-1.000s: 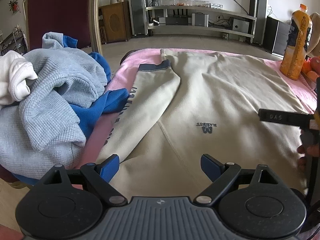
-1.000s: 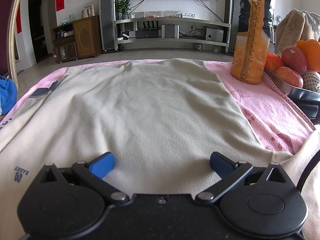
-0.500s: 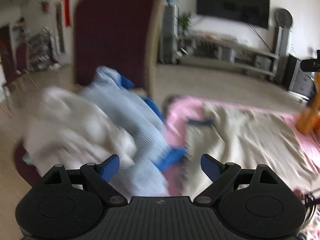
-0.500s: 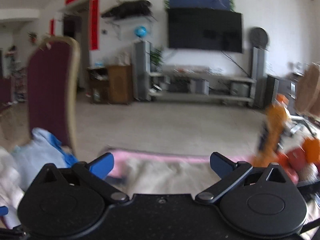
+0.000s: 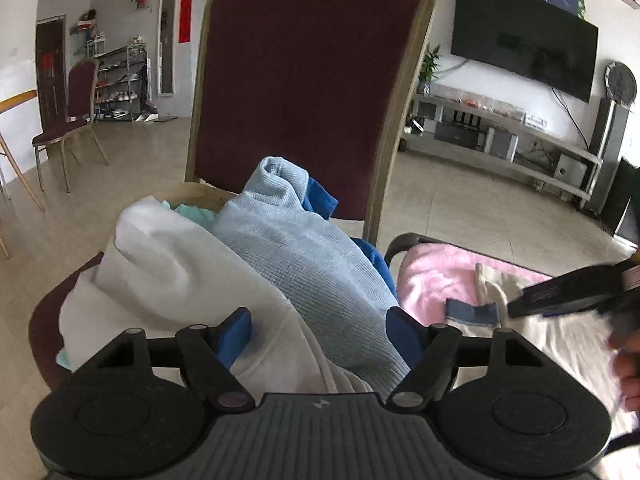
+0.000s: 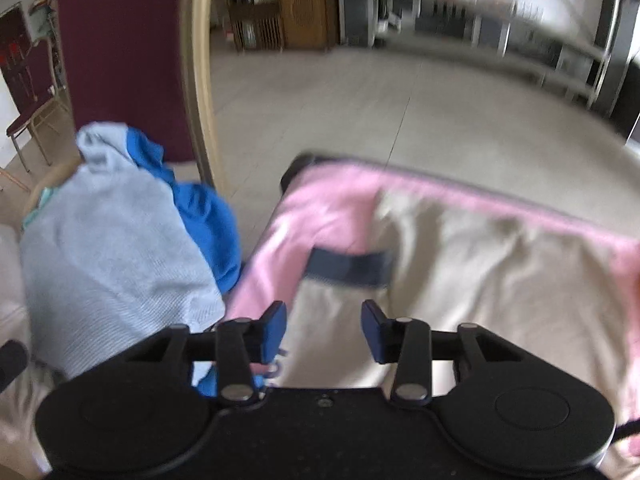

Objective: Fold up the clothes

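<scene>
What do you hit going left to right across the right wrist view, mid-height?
Light blue knit top → bright blue garment → pink towel → navy cuff of the sleeve → beige sweatshirt. The first two are piled on the chair, the rest lie on the table.

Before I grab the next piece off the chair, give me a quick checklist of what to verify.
1. Left gripper empty: ok, jaws closing, pads not pressing cloth.
2. Right gripper empty: ok, jaws closing, nothing between them.
3. Pile reachable: ok, light blue knit and white garment lie right ahead on the chair.
4. Beige garment lying flat on the pink towel: cannot tell, view is blurred.
5. One garment separable from the pile: cannot tell.
</scene>
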Action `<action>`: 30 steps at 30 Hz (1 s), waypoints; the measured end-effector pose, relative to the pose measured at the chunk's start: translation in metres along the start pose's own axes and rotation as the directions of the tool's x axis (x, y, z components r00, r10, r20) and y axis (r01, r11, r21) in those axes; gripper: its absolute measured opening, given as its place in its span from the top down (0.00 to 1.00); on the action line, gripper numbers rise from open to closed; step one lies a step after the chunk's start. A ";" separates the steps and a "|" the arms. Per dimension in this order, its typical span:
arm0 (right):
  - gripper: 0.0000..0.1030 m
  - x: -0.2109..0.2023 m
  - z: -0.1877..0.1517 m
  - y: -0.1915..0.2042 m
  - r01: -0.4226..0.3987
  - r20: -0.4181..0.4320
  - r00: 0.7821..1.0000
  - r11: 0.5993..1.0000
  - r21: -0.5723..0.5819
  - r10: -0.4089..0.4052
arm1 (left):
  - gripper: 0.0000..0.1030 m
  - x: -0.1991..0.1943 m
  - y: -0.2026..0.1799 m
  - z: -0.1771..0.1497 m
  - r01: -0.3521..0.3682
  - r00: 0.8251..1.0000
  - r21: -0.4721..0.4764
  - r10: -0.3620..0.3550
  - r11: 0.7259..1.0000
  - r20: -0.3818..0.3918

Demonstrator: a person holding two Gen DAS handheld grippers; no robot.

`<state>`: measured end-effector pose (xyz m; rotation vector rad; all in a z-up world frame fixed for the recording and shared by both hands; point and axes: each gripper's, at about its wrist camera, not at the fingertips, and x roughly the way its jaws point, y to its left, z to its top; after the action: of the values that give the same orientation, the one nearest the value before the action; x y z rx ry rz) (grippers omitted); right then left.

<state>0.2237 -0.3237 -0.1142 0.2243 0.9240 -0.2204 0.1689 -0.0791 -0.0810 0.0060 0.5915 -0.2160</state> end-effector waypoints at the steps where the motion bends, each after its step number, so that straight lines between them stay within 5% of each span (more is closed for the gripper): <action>1: 0.61 0.016 0.000 0.004 -0.016 -0.025 1.000 1.000 0.008 0.016 | 0.29 0.002 0.002 -0.001 -0.006 1.000 -0.008 0.006 1.000 0.008; 6: 0.61 0.078 0.009 0.018 -0.022 -0.079 0.997 0.998 0.057 0.026 | 0.26 0.008 0.015 -0.002 -0.006 1.000 -0.065 0.007 0.998 0.017; 13: 0.70 0.135 0.020 0.028 0.063 -0.100 0.993 0.996 0.063 -0.057 | 0.21 0.009 0.012 -0.005 0.005 0.999 -0.040 -0.004 0.999 0.036; 15: 0.83 0.139 0.019 0.028 0.100 -0.093 0.991 0.994 0.044 -0.096 | 0.21 0.010 0.012 -0.005 0.002 0.999 -0.039 -0.001 0.999 0.037; 17: 0.94 0.130 0.018 0.026 0.099 -0.064 0.993 0.994 0.033 -0.097 | 0.21 0.008 0.012 -0.005 0.001 0.999 -0.039 0.001 0.999 0.039; 24: 0.95 0.023 0.015 0.016 0.071 0.148 0.987 0.997 -0.012 -0.069 | 0.21 -0.013 0.012 -0.003 -0.011 0.997 -0.034 0.014 0.999 0.081; 30: 0.95 -0.114 0.002 0.018 -0.064 0.413 0.907 0.995 -0.074 0.089 | 0.19 -0.061 0.034 0.006 0.005 0.991 -0.084 0.006 0.996 0.133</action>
<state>0.1640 -0.2963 -0.0193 0.1497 0.4947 -0.1588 0.1293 -0.0343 -0.0442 -0.0889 0.4675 -0.1891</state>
